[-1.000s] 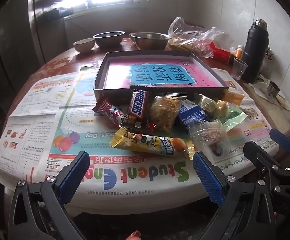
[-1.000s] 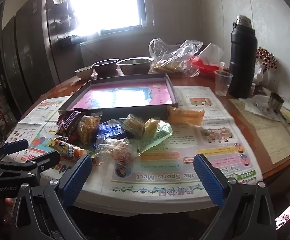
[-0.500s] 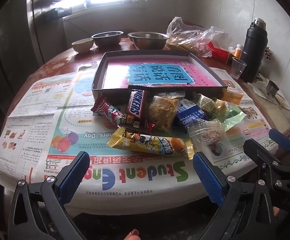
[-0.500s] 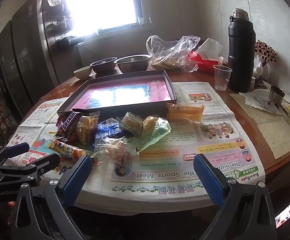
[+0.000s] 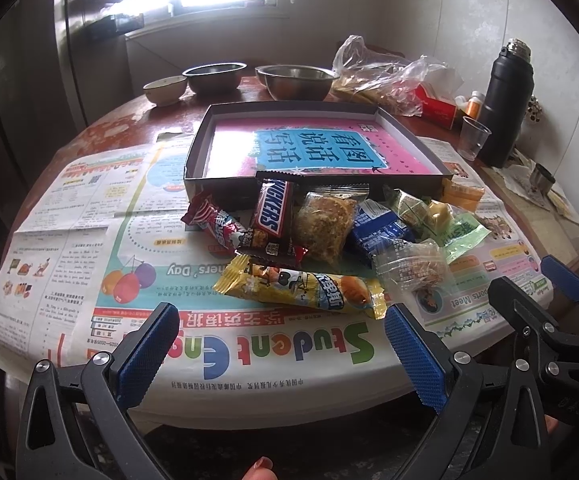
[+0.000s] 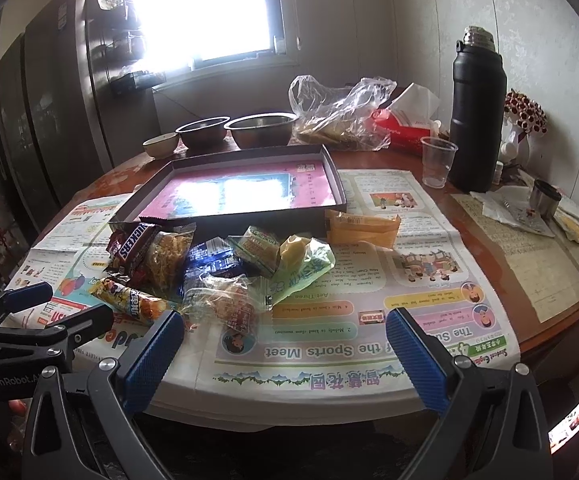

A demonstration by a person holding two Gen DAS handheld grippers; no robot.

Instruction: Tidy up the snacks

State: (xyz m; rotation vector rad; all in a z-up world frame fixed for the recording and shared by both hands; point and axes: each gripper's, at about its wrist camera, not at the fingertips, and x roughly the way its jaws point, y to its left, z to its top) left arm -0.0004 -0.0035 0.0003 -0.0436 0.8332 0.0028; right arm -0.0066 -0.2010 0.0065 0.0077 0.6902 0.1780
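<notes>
Newspapered table (image 5: 69, 216); snack pile (image 5: 329, 240) (crinkly, mixed wrappers) fronts tray (image 5: 225, 188).

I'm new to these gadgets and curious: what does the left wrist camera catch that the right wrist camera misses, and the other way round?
Only the left view shows the red-wrapped snack at the pile's left end and a fingertip. Only the right view shows the red flower ornament beside the flask. Both share the Snickers bar, the shallow box, the metal bowls and the black flask, with both grippers open.
</notes>
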